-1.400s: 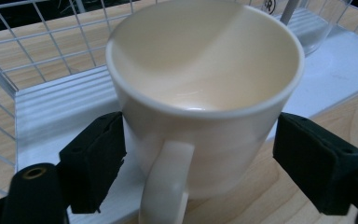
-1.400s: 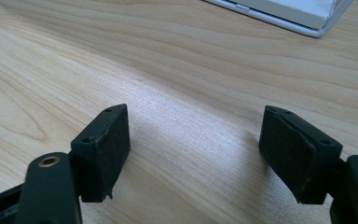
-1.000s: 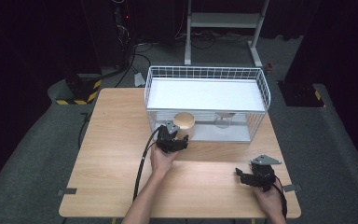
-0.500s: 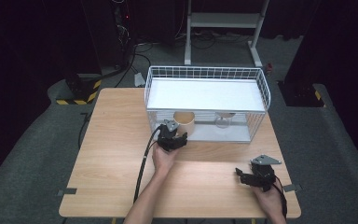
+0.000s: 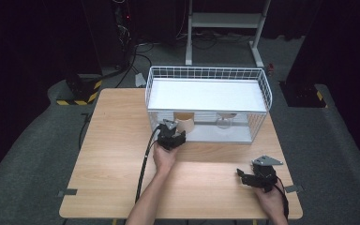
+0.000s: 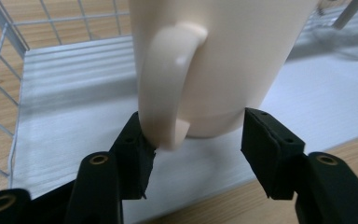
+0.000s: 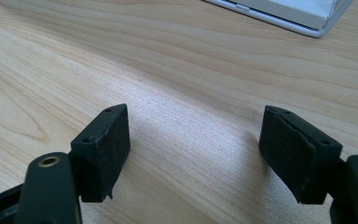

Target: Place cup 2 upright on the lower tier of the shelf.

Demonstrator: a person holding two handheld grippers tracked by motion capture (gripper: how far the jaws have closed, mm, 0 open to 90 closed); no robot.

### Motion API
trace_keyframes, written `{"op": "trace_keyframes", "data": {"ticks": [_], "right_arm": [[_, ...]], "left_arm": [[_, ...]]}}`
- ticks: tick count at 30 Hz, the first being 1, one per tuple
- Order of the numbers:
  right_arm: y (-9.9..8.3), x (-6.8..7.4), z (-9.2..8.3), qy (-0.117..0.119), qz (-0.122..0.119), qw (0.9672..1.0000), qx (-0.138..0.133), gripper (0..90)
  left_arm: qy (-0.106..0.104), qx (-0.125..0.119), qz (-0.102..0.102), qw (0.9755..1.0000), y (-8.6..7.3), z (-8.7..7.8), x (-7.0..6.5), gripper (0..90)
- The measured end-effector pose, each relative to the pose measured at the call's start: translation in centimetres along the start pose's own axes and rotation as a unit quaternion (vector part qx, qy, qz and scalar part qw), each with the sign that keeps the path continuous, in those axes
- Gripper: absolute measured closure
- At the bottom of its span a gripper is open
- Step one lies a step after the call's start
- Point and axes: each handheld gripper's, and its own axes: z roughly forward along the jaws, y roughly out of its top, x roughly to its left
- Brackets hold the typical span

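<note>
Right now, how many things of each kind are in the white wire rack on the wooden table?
Cream ceramic mug with a handle: 1
Clear stemmed glass: 1
Total on the lower shelf of the white wire rack: 2

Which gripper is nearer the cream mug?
Left. The left gripper has its fingers around the mug base in the wire rack; the right gripper rests far off on the table.
</note>
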Motion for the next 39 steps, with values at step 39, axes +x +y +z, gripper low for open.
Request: {"op": "trace_keyframes", "data": {"ticks": [39], "right_arm": [[0.0,0.0,0.0,0.000,0.000,1.0000,0.000,24.8]], "left_arm": [[-0.001,0.022,-0.019,0.9996,0.9,0.8,0.9,29.4]]}}
